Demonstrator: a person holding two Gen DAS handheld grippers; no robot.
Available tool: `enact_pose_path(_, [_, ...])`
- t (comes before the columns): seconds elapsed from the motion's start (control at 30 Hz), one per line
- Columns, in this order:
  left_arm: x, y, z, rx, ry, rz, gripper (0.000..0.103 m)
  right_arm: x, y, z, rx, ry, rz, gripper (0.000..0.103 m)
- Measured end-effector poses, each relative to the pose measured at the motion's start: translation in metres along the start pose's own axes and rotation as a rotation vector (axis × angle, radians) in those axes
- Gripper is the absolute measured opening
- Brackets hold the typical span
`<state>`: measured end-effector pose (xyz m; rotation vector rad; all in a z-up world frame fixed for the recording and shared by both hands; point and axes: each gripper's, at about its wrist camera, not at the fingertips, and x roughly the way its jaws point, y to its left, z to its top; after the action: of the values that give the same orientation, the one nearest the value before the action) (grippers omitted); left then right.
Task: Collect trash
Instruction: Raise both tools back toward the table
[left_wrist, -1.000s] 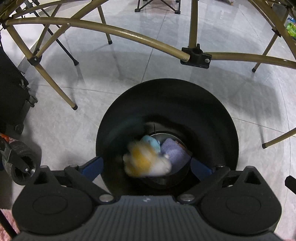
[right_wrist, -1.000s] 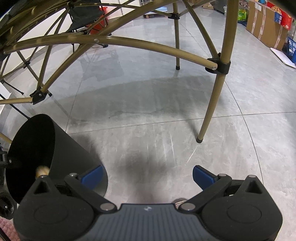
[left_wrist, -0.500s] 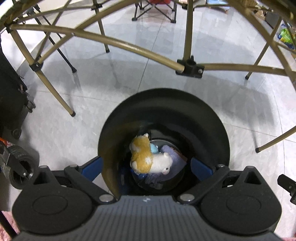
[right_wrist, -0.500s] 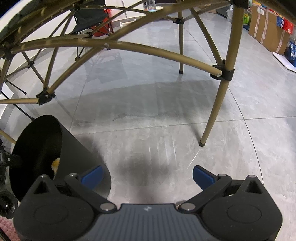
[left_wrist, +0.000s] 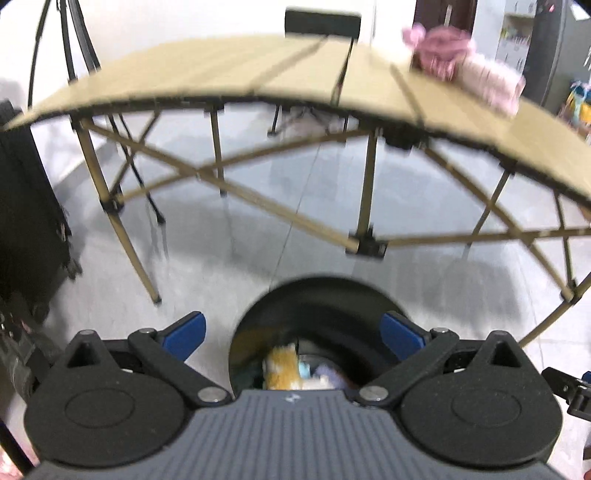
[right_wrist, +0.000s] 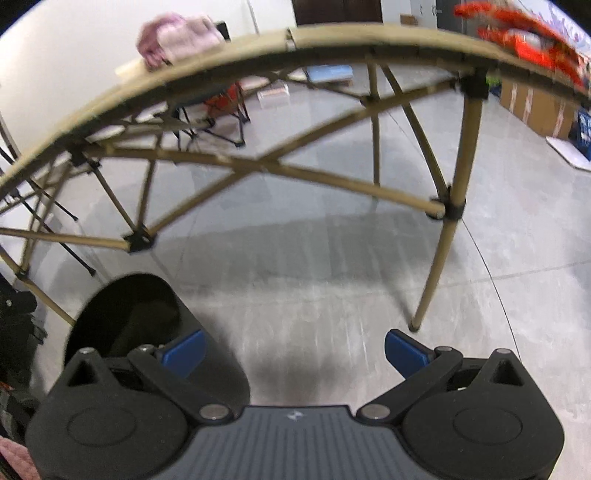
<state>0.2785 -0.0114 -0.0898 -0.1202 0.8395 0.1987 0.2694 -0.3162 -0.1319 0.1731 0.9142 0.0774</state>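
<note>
A black round trash bin (left_wrist: 325, 295) stands on the grey floor below my left gripper (left_wrist: 293, 334), which is open and empty above it. Inside the bin lie a yellow and white plush toy (left_wrist: 282, 369) and a purple item (left_wrist: 328, 371). The bin also shows at the lower left of the right wrist view (right_wrist: 125, 310). My right gripper (right_wrist: 293, 350) is open and empty over bare floor to the bin's right. A pink plush (left_wrist: 461, 70) lies on the tan folding table (left_wrist: 258, 70); it also shows in the right wrist view (right_wrist: 177, 35).
The table's tan cross-braced legs (right_wrist: 443, 258) stand just beyond the bin. An orange-red item (right_wrist: 524, 40) lies on the table's right end. A black case (left_wrist: 26, 221) stands at the left. Cardboard boxes (right_wrist: 535, 107) sit far right. A folding chair (right_wrist: 221, 107) stands behind the table.
The plush dropped from the left gripper and settled in the bin. Both grippers have since risen and tilted up, so the tabletop and its items came into view.
</note>
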Motion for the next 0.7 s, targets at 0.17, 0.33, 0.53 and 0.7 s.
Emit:
enact_pose_path(0.17, [-0.039, 0.0, 0.011, 0.011, -0.14, -0.03, 0.103, -0.036, 0.012, 0.016, -0.018, -0.115, 0.032, 0.103])
enact_pose_path(0.33, [-0.065, 0.003, 0.029, -0.017, -0.215, -0.068, 0.103, -0.072, 0.028, 0.035, -0.058, -0.242, 0.064, 0.103])
enact_pose_path(0.53, [-0.083, 0.003, 0.053, -0.023, -0.293, -0.082, 0.103, -0.096, 0.042, 0.066, -0.087, -0.356, 0.076, 0.103])
enact_pose_path(0.7, [-0.09, 0.002, 0.078, -0.028, -0.349, -0.1, 0.103, -0.1, 0.056, 0.093, -0.098, -0.441, 0.052, 0.103])
